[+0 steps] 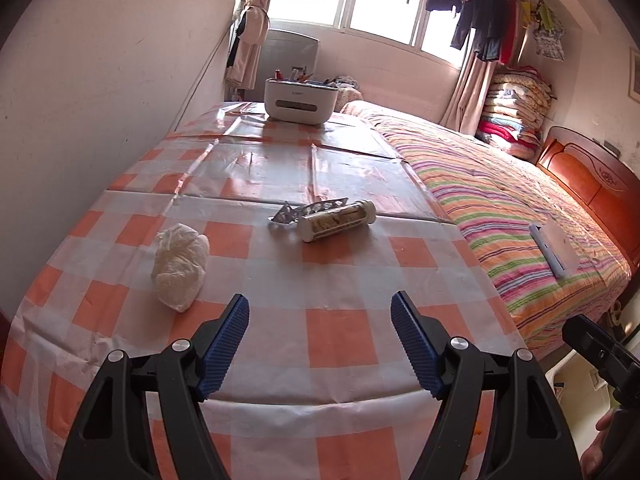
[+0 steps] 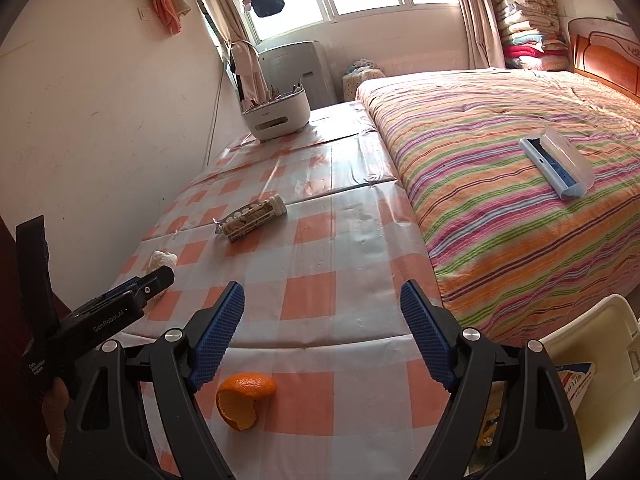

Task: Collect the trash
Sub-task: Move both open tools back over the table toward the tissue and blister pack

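Two wrist views over a counter (image 1: pixel 340 280) covered with an orange-and-white checked cloth, a striped bed (image 2: pixel 500 184) alongside.

Left gripper (image 1: pixel 320 320): jaws wide apart, nothing between the pads, hovering above the counter's near edge. A crumpled white wad (image 1: pixel 180 264) lies ahead and just left of the left fingertip. Farther ahead, near the centre line of the gripper, a cylindrical tube (image 1: pixel 338 222) lies on its side, touching a crinkled foil blister pack (image 1: pixel 308 212) behind it.

Right gripper (image 2: pixel 322 308): jaws wide apart and empty, over the near part of the counter. A piece of orange peel (image 2: pixel 244 400) lies on the cloth below and between the fingers, nearer the left one, at the counter's near edge. The tube and the blister pack lie well ahead to the left; the wad sits beside the left gripper's tip.

A white organiser box (image 2: pixel 278 114) stands at the counter's far end. A pale bin (image 2: pixel 600 344) is at the lower right, beside the bed.
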Motion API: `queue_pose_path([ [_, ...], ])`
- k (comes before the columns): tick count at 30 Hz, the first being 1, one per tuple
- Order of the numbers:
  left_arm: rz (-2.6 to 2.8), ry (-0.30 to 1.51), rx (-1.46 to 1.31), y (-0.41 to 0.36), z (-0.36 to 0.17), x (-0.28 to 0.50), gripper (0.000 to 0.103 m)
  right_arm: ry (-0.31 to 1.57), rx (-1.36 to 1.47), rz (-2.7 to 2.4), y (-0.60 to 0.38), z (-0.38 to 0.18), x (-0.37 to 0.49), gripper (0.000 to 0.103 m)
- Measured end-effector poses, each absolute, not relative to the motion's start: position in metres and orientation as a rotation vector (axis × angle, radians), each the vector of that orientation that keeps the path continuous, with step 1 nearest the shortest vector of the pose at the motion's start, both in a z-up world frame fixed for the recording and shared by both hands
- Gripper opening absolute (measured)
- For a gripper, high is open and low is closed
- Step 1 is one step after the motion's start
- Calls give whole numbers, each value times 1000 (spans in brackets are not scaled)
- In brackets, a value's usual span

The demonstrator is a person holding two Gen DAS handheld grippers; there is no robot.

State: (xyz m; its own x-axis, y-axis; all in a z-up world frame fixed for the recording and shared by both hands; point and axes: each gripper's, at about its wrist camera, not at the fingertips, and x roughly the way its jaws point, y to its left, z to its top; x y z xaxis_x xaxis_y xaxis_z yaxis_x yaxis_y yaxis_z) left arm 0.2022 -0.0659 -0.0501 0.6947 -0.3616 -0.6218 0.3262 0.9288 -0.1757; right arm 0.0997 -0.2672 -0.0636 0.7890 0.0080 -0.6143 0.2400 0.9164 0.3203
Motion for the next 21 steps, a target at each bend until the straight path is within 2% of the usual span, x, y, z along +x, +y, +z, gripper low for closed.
queue_pose_path([
  [8, -259, 743, -151, -14, -59, 257, 71, 707, 331, -59, -229, -64, 166, 79],
  [21, -242, 884, -164, -9, -87, 314, 71, 820, 293, 12, -207, -77, 276, 79],
])
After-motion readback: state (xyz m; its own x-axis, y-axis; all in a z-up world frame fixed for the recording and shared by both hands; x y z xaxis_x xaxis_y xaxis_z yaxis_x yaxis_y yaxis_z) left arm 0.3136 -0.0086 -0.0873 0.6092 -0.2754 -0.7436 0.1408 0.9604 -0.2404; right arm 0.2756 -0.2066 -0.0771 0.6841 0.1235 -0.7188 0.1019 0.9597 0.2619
